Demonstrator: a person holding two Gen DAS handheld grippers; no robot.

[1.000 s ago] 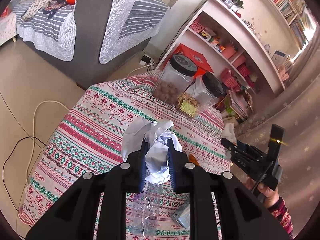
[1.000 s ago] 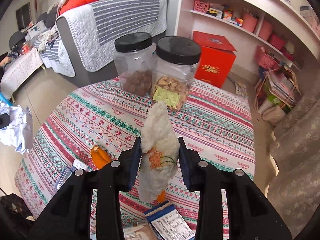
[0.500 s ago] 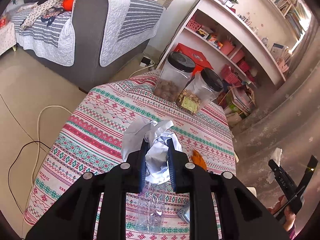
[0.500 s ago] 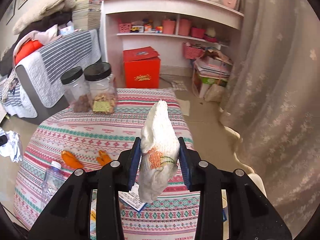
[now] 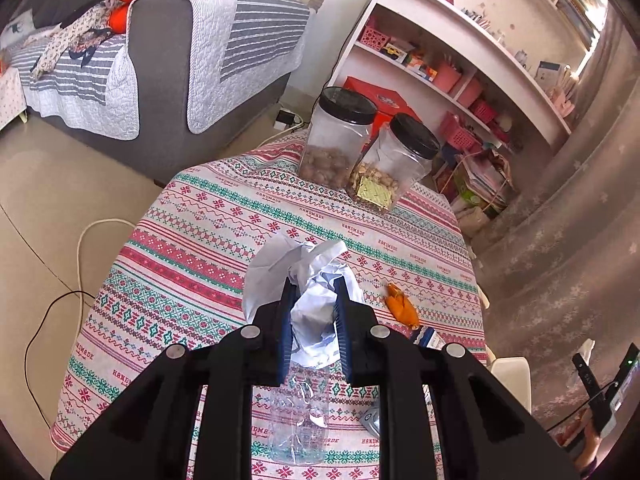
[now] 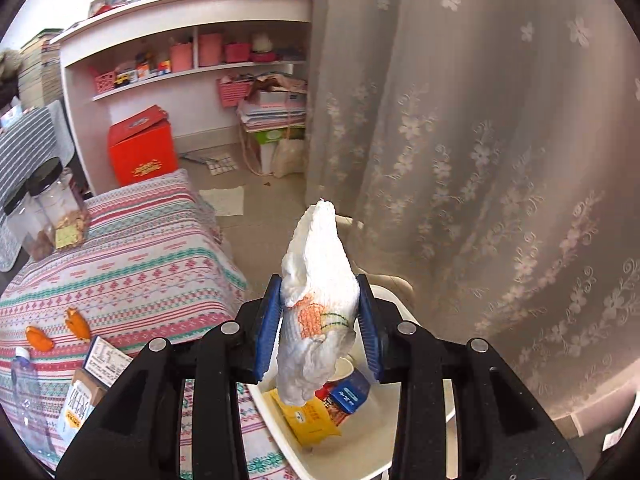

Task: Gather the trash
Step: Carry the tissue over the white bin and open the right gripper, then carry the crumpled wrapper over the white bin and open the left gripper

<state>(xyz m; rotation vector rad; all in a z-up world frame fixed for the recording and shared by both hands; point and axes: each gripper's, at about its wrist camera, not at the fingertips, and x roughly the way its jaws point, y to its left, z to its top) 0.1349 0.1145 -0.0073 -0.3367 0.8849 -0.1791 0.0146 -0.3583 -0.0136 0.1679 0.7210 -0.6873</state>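
The left gripper (image 5: pixel 312 312) has its jaws pinching a crumpled white paper (image 5: pixel 316 304), held above the surface (image 5: pixel 192 248) with its striped cloth. Directly beneath the paper, at 6 o'clock, a clear plastic bottle (image 5: pixel 298 420) lies on the cloth. At 3 o'clock from the paper sits an orange peel (image 5: pixel 400 306), with a small box (image 5: pixel 428 338) just beyond it. At 12 o'clock, at the far edge, stand two black-lidded jars (image 5: pixel 340 136), side by side.

The right gripper (image 6: pixel 318 320) has its jaws pinching a wadded tissue (image 6: pixel 318 296) with an orange print, held over a white bin (image 6: pixel 360 452) that stands just beside the surface. In the bin, at 6 o'clock from the tissue, lie a yellow packet (image 6: pixel 310 420) and a blue carton (image 6: pixel 350 392). At 9 o'clock on the cloth lie two peels (image 6: pixel 76 322), a carton (image 6: pixel 80 400) and the bottle (image 6: pixel 24 384). At 3 o'clock hangs a flowered curtain (image 6: pixel 480 140).
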